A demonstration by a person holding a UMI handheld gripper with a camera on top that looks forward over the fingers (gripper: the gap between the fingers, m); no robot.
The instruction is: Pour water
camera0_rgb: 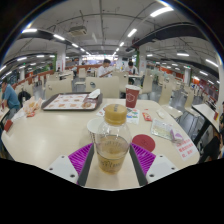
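Observation:
A clear plastic cup (pixel 112 153) holding pale brown liquid stands upright between my gripper's (pixel 112 147) two fingers, and both purple pads (pixel 82 157) press against its sides. Its wide rim spreads over the fingertips. Just beyond it on the pale table (pixel 60 130) stands a second clear cup (pixel 115 113) with yellowish liquid in its upper part. The two cups are close together, the held one nearer to me.
A red round lid (pixel 145 142) lies to the right of the held cup. Farther back stand a red paper cup (pixel 132 96) and a brown tray (pixel 70 101). Papers (pixel 183 145) lie at the right. A person (pixel 9 97) sits at the far left.

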